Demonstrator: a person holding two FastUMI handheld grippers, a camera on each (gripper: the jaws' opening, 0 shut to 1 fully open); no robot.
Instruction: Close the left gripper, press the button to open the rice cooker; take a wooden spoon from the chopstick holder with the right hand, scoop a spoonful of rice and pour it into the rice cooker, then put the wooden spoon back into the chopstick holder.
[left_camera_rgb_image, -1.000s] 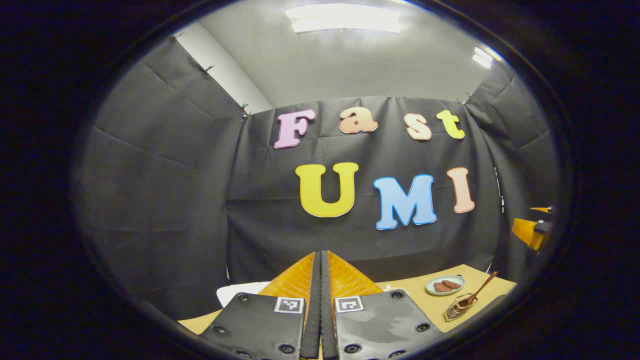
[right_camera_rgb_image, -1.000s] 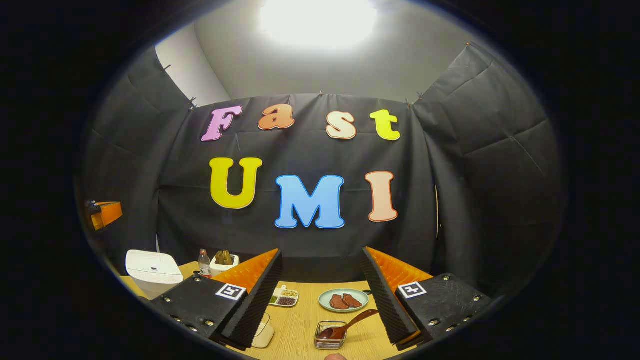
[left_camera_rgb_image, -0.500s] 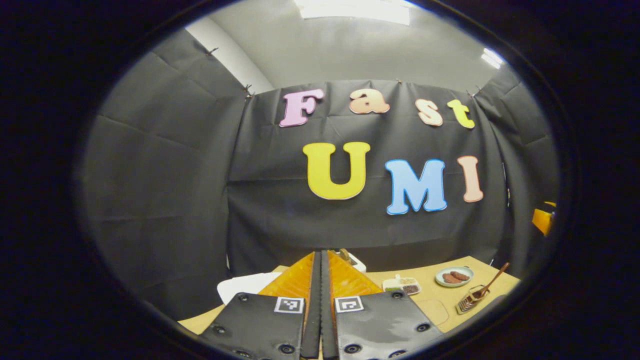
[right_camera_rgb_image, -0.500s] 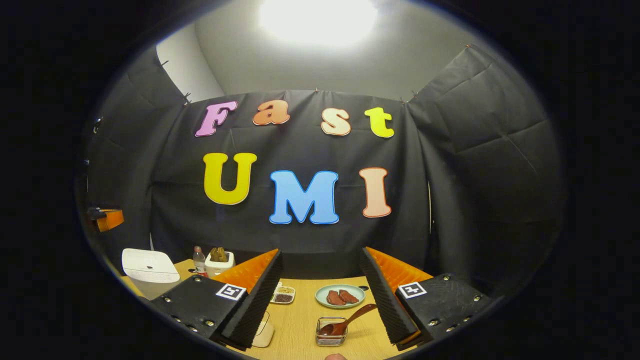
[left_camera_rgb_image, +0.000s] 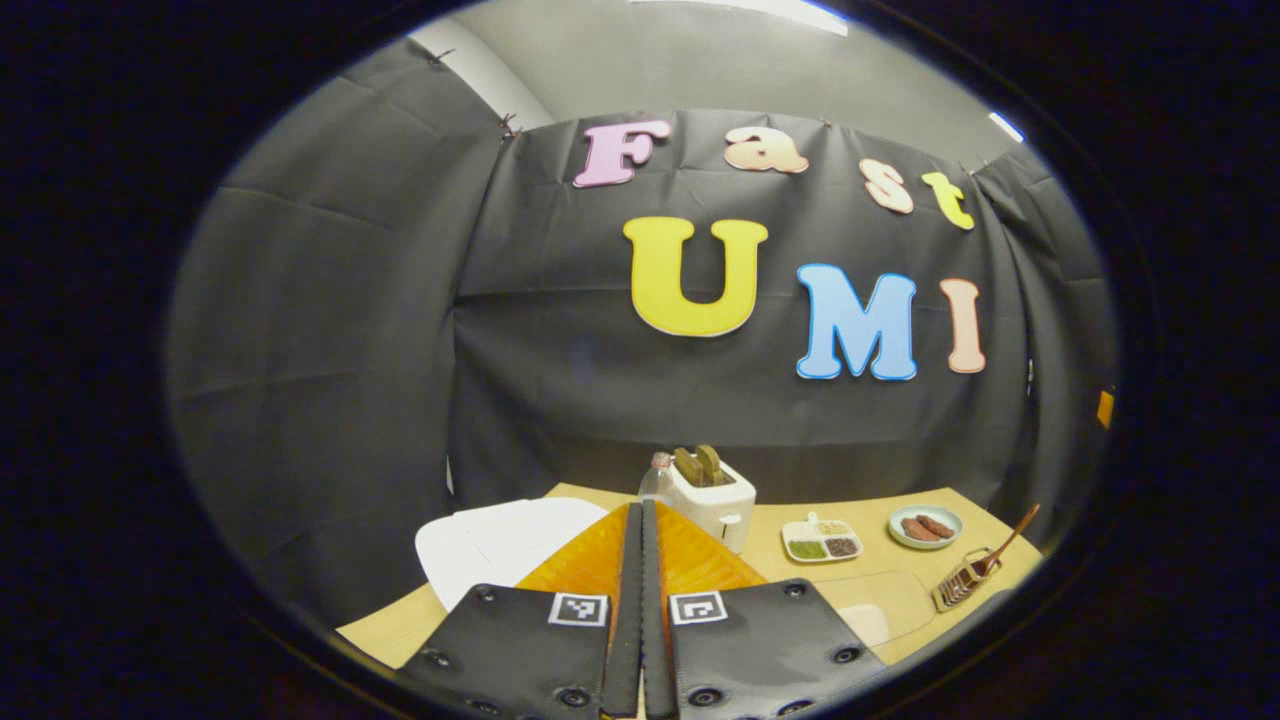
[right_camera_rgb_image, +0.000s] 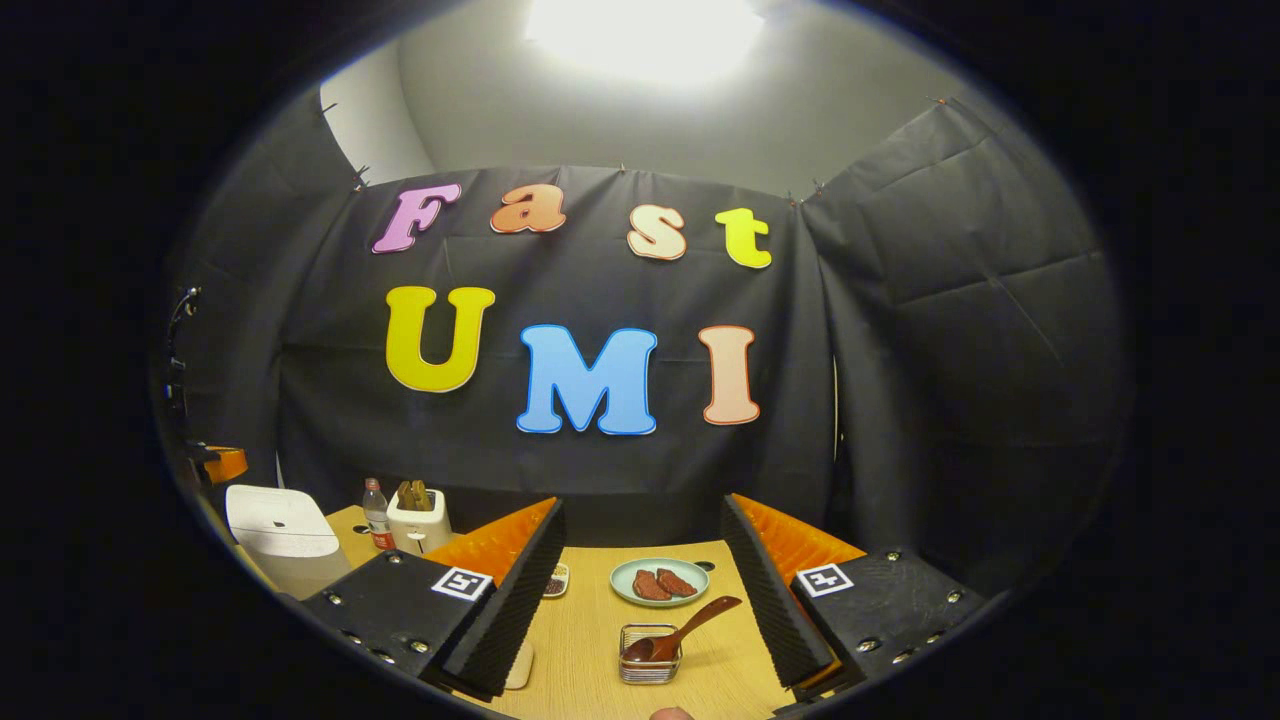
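The white rice cooker (left_camera_rgb_image: 500, 545) stands with its lid down at the table's left end, just beyond and left of my left gripper (left_camera_rgb_image: 641, 515), whose fingers are pressed together with nothing between them. In the right gripper view the cooker (right_camera_rgb_image: 275, 530) is far left, with the left gripper (right_camera_rgb_image: 225, 462) showing above it. A wooden spoon (right_camera_rgb_image: 690, 630) leans in the wire chopstick holder (right_camera_rgb_image: 648, 655), low between the spread fingers of my right gripper (right_camera_rgb_image: 640, 515), which is open and holds nothing. The holder (left_camera_rgb_image: 962, 585) and spoon (left_camera_rgb_image: 1010, 530) sit at the far right in the left gripper view.
On the wooden table (right_camera_rgb_image: 590, 640) are a white toaster (left_camera_rgb_image: 712, 495) with a bottle (left_camera_rgb_image: 655, 475) beside it, a divided dish (left_camera_rgb_image: 822, 540) and a plate of meat (right_camera_rgb_image: 658, 582). A pale flat object (right_camera_rgb_image: 520, 665) lies by the right gripper's left finger.
The left gripper view has tipped down, bringing the rice cooker, toaster and dishes into sight. The right gripper shifted only slightly. Both grippers keep their states.
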